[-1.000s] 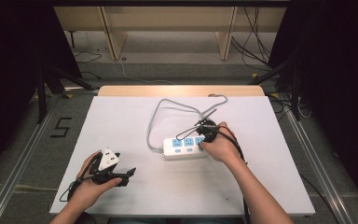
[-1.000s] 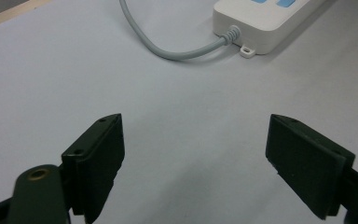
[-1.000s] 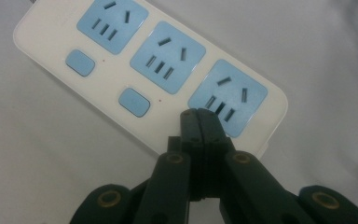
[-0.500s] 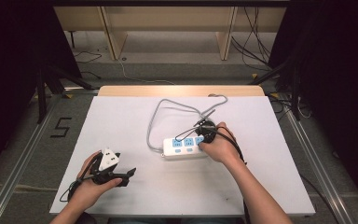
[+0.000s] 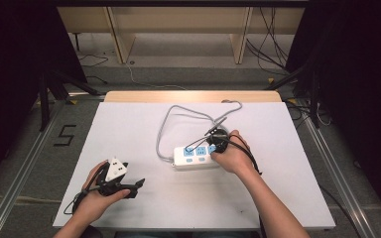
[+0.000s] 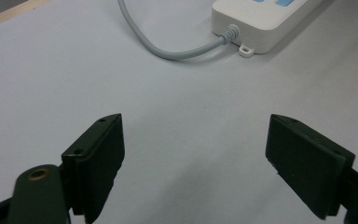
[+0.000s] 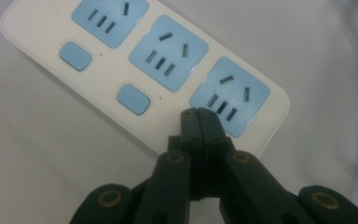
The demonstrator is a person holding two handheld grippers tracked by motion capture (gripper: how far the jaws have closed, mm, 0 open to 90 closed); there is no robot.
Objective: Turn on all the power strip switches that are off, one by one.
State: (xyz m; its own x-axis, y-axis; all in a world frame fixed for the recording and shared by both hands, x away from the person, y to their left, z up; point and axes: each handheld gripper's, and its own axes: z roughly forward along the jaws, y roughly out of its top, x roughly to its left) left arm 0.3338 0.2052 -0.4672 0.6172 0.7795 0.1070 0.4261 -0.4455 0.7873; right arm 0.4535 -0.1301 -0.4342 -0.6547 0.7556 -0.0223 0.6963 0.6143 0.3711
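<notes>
A white power strip point(image 5: 191, 157) with three blue sockets lies mid-table. Its grey cable point(image 5: 164, 130) loops away toward the far edge. In the right gripper view the strip point(image 7: 168, 60) runs diagonally, with blue switches point(image 7: 133, 99) beside the sockets. My right gripper point(image 7: 199, 114) is shut with nothing between its jaws, and its tips rest on the strip just below the rightmost socket point(image 7: 230, 95). From above, the right gripper point(image 5: 215, 147) sits at the strip's right end. My left gripper point(image 5: 136, 188) hovers open near the front left. Ahead of the left gripper point(image 6: 193, 154) lie the strip's cable end point(image 6: 261, 18) and bare table.
The white table point(image 5: 287, 188) has a wooden strip point(image 5: 193, 95) along its far edge. Beyond it stand a wooden shelf frame point(image 5: 178, 29) and loose cables on the floor. A "5" marker point(image 5: 64, 135) is on the floor at the left.
</notes>
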